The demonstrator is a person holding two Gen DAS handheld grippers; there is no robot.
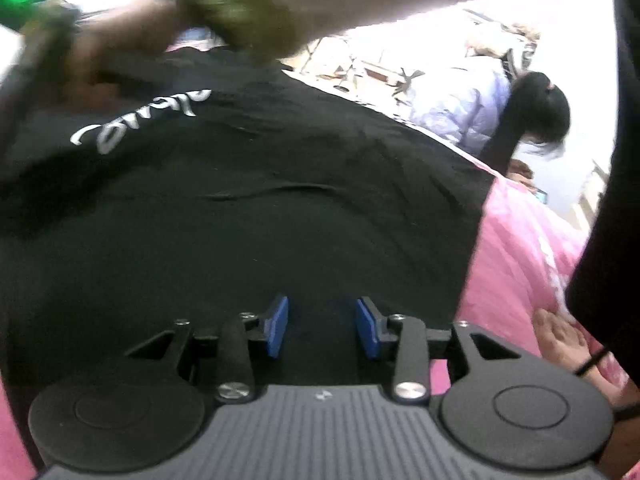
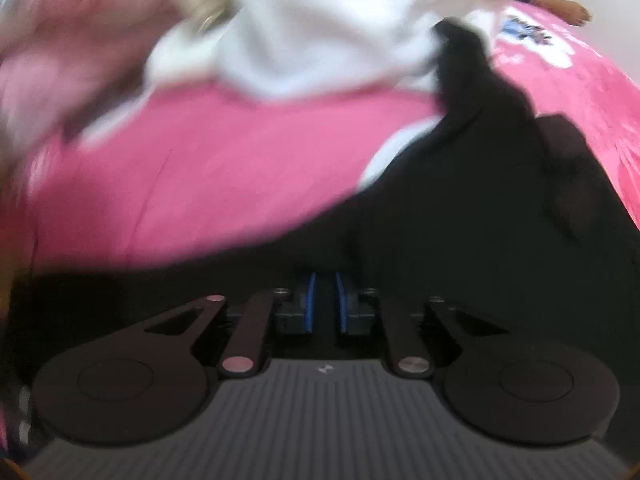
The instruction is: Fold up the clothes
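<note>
Black T-shirt (image 1: 248,208): one, with white script lettering (image 1: 140,122) on it, spread wide and mostly flat over a pink bed cover (image 1: 516,248), a few shallow creases across the middle. Handling, as judged: light, limp knit cloth, not fragile and not slippery; it will sag and drag rather than keep a shape, so it is best pinched at a hem, side edge or shoulder corner, with both layers caught together. Left gripper (image 1: 322,330): blue pads set apart with nothing between them, poised just over the near part of the shirt. Right gripper (image 2: 325,300): pads drawn close with only a narrow gap, black cloth right at the tips; blur makes it impossible to tell whether a fold is pinched there. Left wrist view alone shows: the lettering, the shirt's straight right edge against the pink, a blurred arm with a green object reaching across the top, a bare foot (image 1: 568,340), a seated person in the background. Right wrist view alone shows: a loose white garment (image 2: 320,28) heaped farther up the bed, a dark sleeve-like strip (image 2: 480,92) running toward it, a cartoon print on the cover (image 2: 528,32).
</note>
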